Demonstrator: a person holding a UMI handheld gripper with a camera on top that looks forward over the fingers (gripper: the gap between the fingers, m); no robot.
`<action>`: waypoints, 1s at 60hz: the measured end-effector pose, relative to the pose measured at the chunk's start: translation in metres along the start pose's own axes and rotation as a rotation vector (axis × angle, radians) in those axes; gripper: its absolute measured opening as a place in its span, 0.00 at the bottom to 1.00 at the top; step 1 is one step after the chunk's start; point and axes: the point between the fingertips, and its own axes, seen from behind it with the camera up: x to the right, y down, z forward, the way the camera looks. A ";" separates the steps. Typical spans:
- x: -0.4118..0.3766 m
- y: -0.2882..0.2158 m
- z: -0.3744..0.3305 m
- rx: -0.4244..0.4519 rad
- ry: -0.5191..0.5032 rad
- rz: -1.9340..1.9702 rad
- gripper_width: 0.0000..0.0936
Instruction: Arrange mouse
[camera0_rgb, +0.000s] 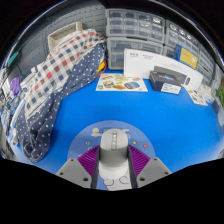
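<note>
Mouse (113, 148) clamped between purple pads (88, 158) of hand-held gripper (113, 160) over blue worktop (150, 115), underside hidden.

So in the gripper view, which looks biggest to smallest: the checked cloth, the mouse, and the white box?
1. Checked cloth, by far the largest.
2. Mouse, held between the gripper fingers.
3. White box.
The mouse sits right by the camera, so it may only look bigger than the box; that order is unsure.
</note>
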 end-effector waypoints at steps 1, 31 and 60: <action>0.000 0.000 0.000 -0.007 0.000 -0.001 0.52; 0.138 -0.091 -0.122 0.167 0.093 0.106 0.92; 0.316 -0.080 -0.227 0.290 0.115 0.062 0.91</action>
